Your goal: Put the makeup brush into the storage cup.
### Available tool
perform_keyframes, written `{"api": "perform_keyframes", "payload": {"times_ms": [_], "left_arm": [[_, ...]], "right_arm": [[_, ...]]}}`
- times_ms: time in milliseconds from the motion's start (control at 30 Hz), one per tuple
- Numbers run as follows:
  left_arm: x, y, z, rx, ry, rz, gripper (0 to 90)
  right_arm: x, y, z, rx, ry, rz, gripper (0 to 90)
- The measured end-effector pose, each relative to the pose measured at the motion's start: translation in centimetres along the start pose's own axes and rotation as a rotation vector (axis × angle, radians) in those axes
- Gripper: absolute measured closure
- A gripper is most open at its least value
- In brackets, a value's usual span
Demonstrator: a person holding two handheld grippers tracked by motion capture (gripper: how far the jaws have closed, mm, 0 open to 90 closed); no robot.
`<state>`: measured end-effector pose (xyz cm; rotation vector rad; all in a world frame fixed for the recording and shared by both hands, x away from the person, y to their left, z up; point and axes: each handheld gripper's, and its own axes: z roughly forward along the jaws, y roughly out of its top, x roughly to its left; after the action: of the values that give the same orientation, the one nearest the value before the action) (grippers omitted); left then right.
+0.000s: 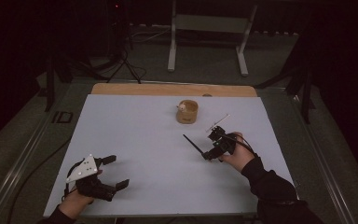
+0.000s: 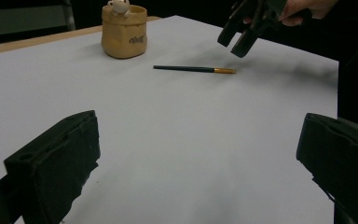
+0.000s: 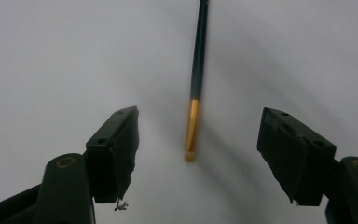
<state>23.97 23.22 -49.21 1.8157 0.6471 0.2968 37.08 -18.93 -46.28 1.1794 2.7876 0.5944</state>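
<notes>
I hold right gripper [image 3: 193, 154] over gold end of pencil [image 3: 198, 60], jaws apart, nothing gripped. Pencil lies flat on white sheet [image 1: 144, 140], near tan cup [image 1: 187, 112]. My left gripper [image 1: 114, 171] rests wide open, empty, well apart from pencil.

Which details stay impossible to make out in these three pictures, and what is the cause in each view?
- Printed word on the tan cup: too small, left gripper view.
- Far end of the dark pen with gold end: cut by the top edge, right gripper view.
- Thin white stick: too small, high view.
- Whether the right gripper touches the pen: too dark, high view.
</notes>
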Motion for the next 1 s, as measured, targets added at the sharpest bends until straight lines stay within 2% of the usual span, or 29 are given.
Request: {"api": "perform_keyframes", "payload": {"times_ms": [233, 333, 567, 1000], "left_arm": [[0.0, 0.0, 0.0, 0.004, -0.001, 0.001, 0.5], [0.0, 0.0, 0.0, 0.004, -0.002, 0.002, 0.5], [0.0, 0.0, 0.1, 0.007, -0.004, -0.001, 0.5], [0.0, -0.1, 0.1, 0.011, -0.007, -0.001, 0.5]], "right_arm": [[0.2, 1.0, 0.3, 0.053, -0.009, -0.007, 34.3], [0.0, 1.5, 0.4, 0.07, -0.007, 0.009, 38.3], [-0.2, 2.3, 1.0, 0.114, -0.004, 0.012, 45.9], [0.3, 3.1, 2.5, 0.176, -0.018, -0.019, 56.2]]}}
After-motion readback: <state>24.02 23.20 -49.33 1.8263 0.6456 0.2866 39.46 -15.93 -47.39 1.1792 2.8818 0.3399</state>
